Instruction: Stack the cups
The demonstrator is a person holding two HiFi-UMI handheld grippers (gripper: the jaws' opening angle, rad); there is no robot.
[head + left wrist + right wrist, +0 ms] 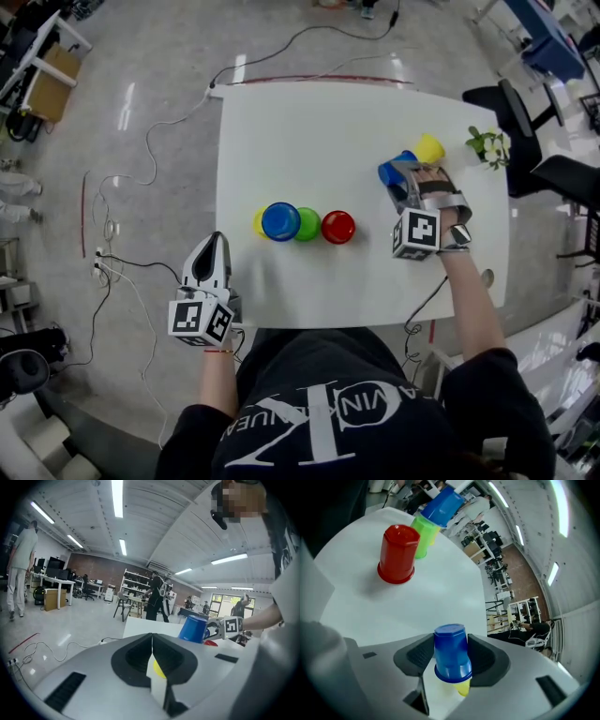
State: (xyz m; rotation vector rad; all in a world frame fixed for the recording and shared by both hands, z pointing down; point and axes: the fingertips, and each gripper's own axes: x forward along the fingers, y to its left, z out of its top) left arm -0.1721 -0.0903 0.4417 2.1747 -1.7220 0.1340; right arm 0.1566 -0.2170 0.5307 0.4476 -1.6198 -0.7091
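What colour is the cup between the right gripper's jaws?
Blue cup, seen best in the right gripper view.

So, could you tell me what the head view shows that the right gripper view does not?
Only the head view: the left claw by the table's left edge, a plant and floor cables. Only the right gripper view: the right claw with pads pressed on the blue cup's sides, and shelves beyond the table. Both: that blue cup, the yellow cup by it, the red cup, the green cup and a second blue cup.
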